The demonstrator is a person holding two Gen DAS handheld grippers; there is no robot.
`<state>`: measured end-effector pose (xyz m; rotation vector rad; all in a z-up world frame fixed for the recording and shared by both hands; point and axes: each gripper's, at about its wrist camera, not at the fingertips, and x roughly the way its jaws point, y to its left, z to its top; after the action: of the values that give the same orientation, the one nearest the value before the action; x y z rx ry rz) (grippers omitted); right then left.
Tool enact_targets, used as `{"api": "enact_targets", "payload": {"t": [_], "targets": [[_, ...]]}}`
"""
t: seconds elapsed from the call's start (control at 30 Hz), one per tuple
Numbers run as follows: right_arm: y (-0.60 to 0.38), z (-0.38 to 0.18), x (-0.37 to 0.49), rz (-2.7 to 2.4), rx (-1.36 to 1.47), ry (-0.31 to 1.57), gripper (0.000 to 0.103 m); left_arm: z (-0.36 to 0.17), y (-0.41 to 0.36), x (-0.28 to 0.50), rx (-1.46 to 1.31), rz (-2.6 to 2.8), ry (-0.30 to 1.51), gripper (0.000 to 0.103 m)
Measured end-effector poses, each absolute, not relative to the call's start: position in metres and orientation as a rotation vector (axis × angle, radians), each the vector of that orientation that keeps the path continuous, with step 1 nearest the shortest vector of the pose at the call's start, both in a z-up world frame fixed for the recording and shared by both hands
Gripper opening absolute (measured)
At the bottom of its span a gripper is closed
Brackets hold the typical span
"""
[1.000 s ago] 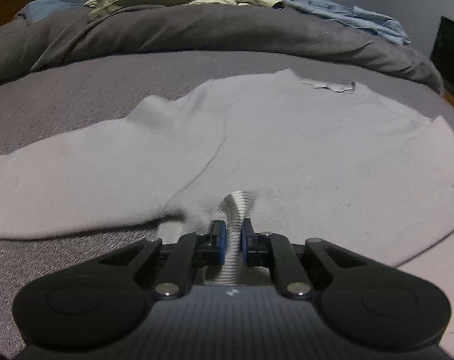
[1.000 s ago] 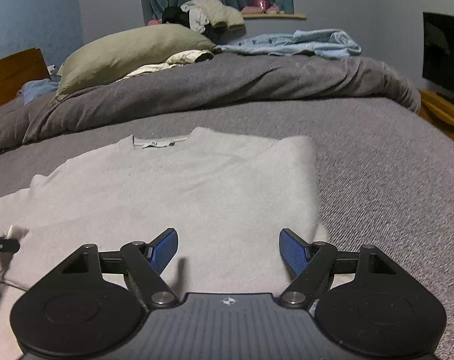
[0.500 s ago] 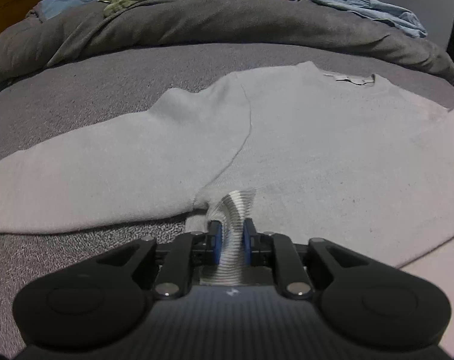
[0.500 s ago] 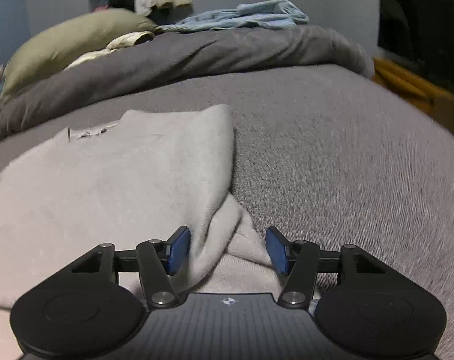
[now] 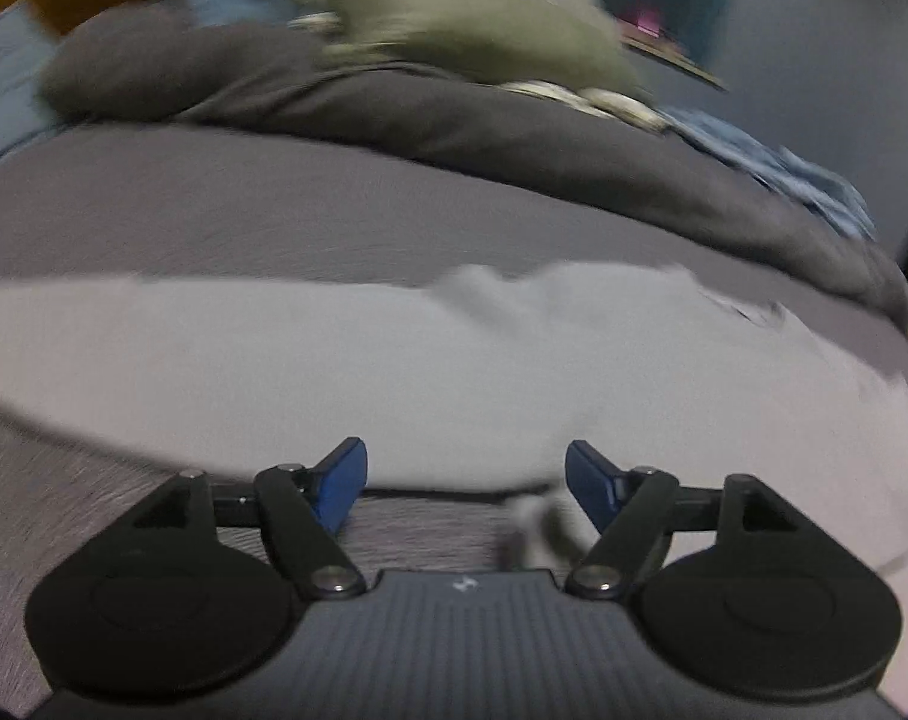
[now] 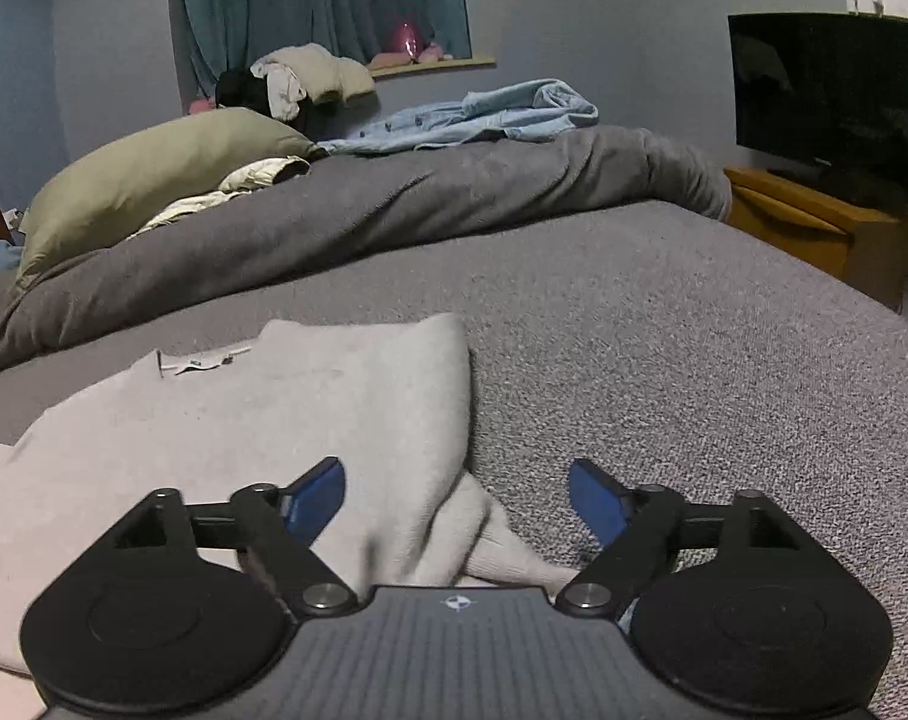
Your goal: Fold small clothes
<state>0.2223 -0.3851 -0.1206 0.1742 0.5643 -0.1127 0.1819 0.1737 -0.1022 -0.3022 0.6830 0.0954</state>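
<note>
1. The pale grey sweater (image 6: 262, 432) lay flat on the bed (image 6: 694, 360), its collar label toward the far pillows and its hem end toward both tools.
2. The right tool (image 6: 457, 495) was released, its jaws spread wide and gripping nothing. The sweater's folded right edge ran away from it along the bed, and a bunched corner of cloth lay directly between and under the jaws.
3. The left tool (image 5: 466, 477) was also released and empty. In its blurred view the sweater (image 5: 394, 372) stretched crosswise in a long band just ahead of the fingertips, with grey bed cover showing in the gap between the jaws.
4. By my judgement the right tool sat nearer to a usable grasp, since fabric already lay within its span, while the left tool would need to reach forward to the near edge.
5. Whether the left sleeve was already folded in could not be told through the blur.
</note>
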Motion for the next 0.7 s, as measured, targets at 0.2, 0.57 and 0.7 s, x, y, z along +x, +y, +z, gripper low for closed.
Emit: {"api": "enact_targets", "payload": {"t": [0.2,0.57,0.7], "targets": [[-0.366,-0.121,0.221,-0.092,0.150,0.569,0.089,-0.133,0.250,0.162,-0.585,0.352,0.713,0.073],[-0.346,-0.137,0.224,-0.057,0.141,0.619,0.089,-0.142,0.298,0.209,-0.478,0.440,0.692,0.047],[-0.344,-0.141,0.223,-0.047,0.125,0.623,0.089,-0.130,0.293,0.217,-0.344,0.497,0.656,0.004]]}}
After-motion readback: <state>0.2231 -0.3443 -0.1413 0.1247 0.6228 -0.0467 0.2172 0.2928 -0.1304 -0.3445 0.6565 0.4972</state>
